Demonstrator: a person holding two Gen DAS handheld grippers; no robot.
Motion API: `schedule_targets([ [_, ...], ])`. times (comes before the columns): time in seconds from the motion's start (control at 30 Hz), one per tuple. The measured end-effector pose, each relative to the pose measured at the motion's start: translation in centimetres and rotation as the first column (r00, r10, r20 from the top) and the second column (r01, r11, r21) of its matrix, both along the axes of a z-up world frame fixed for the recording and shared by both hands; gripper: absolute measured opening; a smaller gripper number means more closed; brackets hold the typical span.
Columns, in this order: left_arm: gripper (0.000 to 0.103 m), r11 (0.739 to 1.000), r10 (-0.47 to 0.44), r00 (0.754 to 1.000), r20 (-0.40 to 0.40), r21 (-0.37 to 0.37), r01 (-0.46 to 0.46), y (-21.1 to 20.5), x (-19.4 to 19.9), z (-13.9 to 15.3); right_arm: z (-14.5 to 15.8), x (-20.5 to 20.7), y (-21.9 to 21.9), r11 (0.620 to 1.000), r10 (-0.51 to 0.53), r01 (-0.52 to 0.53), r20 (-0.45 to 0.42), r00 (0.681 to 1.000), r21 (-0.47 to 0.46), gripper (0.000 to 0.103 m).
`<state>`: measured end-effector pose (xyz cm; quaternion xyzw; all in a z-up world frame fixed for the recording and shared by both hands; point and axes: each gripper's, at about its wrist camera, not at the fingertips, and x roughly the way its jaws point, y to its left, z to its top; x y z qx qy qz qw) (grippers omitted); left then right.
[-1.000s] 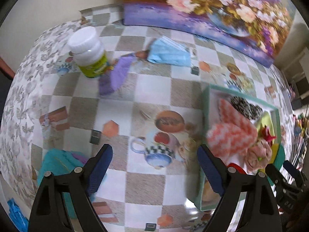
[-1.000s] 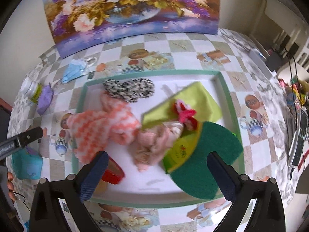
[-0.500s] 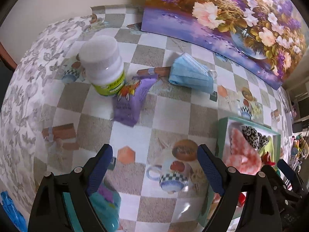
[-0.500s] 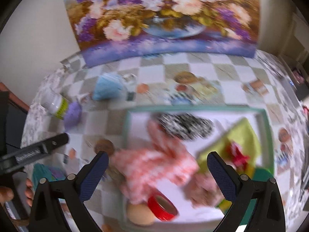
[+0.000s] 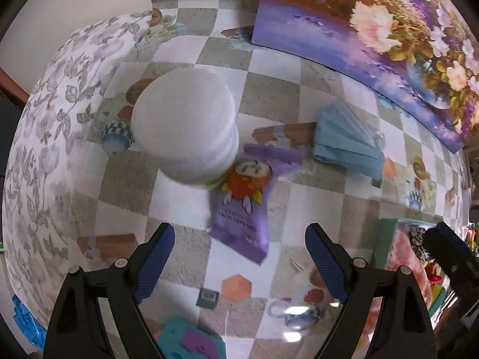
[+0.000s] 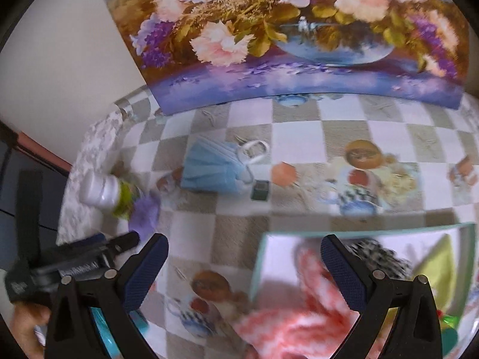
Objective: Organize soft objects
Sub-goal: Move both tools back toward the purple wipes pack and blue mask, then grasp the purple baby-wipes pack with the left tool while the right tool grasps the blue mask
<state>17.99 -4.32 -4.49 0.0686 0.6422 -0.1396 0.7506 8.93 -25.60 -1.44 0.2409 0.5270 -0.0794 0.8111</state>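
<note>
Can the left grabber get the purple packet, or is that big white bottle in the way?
Probably yes. The left gripper is open and empty, just short of the purple packet. The white bottle only crowds the packet's far end, so the near end looks free.

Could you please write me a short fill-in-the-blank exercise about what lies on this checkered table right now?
1. The bottle beside the purple packet has a cap coloured ____.
2. The pleated face mask lying near the flower painting is coloured ____.
3. The pink-and-white cloth lies inside the green-rimmed ____.
4. The left hand-held gripper has its jaws ____, with nothing between them.

Missing words: white; blue; tray; open
</note>
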Motion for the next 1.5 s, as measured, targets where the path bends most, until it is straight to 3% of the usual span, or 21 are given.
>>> schedule_targets([
  [0.17,0.089,1.000,-0.012,1.000,0.005,-0.010,0.012,-0.5,0.9,-0.7,-2.0,2.1,-0.6,0.997,-0.015,0.014,0.010,1.000,0.073,0.100],
  [0.23,0.089,1.000,-0.027,1.000,0.010,0.002,0.027,-0.9,1.1,-1.1,-2.9,2.8,-0.8,0.994,-0.025,0.024,0.007,1.000,0.104,0.094],
  [0.57,0.089,0.997,-0.066,0.998,0.015,0.047,0.065,-1.5,2.0,-2.3,-6.0,6.0,-0.6,0.983,-0.023,0.025,-0.011,1.000,0.183,0.082],
  [0.73,0.087,0.996,-0.073,0.997,0.011,0.049,0.072,-1.4,2.8,-2.9,-6.6,6.7,-0.9,0.975,-0.047,0.046,-0.002,0.999,0.217,0.070],
  [0.8,0.080,0.996,-0.071,0.997,0.002,0.046,0.071,-1.3,3.1,-3.3,-6.7,7.0,-1.1,0.972,-0.055,0.053,0.001,0.999,0.229,0.067],
  [0.93,0.067,0.996,-0.076,0.997,-0.009,0.049,0.077,-1.2,3.5,-3.9,-7.0,7.2,-1.3,0.972,-0.063,0.062,-0.005,0.998,0.228,0.037],
  [1.0,0.050,0.996,-0.081,0.996,-0.023,0.032,0.082,-1.1,3.6,-4.3,-7.2,7.1,-1.4,0.971,-0.068,0.066,-0.002,0.998,0.231,0.030],
  [1.23,0.047,0.996,-0.079,0.997,-0.016,0.028,0.079,-1.1,3.7,-4.4,-7.0,5.9,-2.1,0.965,-0.080,0.076,0.007,0.997,0.249,0.010],
  [1.5,0.047,0.999,-0.046,0.999,0.019,-0.002,0.047,-0.5,2.6,-2.1,-3.8,2.5,-2.6,0.963,-0.093,0.072,0.069,0.993,0.260,0.006],
])
